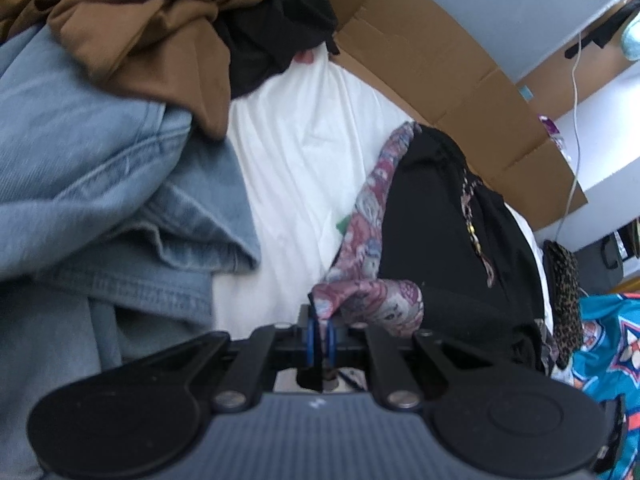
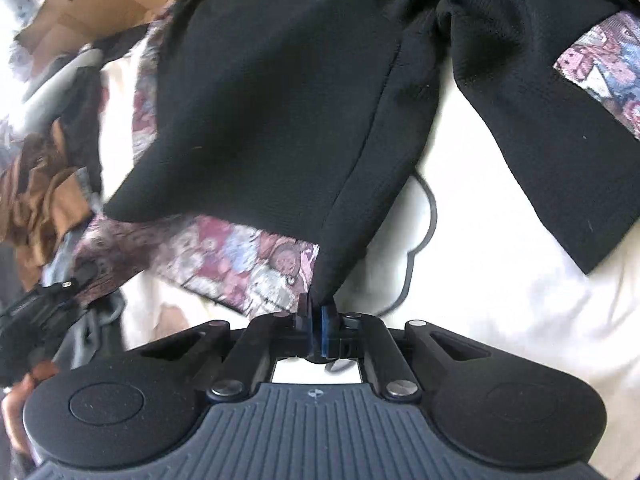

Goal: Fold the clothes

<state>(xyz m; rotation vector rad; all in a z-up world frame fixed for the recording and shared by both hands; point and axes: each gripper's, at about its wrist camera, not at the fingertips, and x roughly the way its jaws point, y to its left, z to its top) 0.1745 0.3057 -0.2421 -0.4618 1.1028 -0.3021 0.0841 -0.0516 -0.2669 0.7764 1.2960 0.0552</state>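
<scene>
The black top (image 2: 260, 112), with its patterned trim (image 2: 240, 264), fills the middle of the right wrist view, spread on the white sheet (image 2: 500, 300). The right gripper (image 2: 316, 312) is clamped on a black hem corner; the left gripper (image 1: 320, 330) pinches the trim. Jeans (image 1: 100, 184) and a brown garment (image 1: 152, 28) lie at upper left. To fold cleanly, I'd keep both corners level and taut.

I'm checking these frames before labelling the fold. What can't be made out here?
- Left wrist view: the far side of the black knit garment with patterned lining is hidden behind its own bulk.
- Right wrist view: its top and right sleeve are cut off by the frame edges.
- Right wrist view: the left edge is motion-blurred; the brown clothes there stay indistinct.
</scene>
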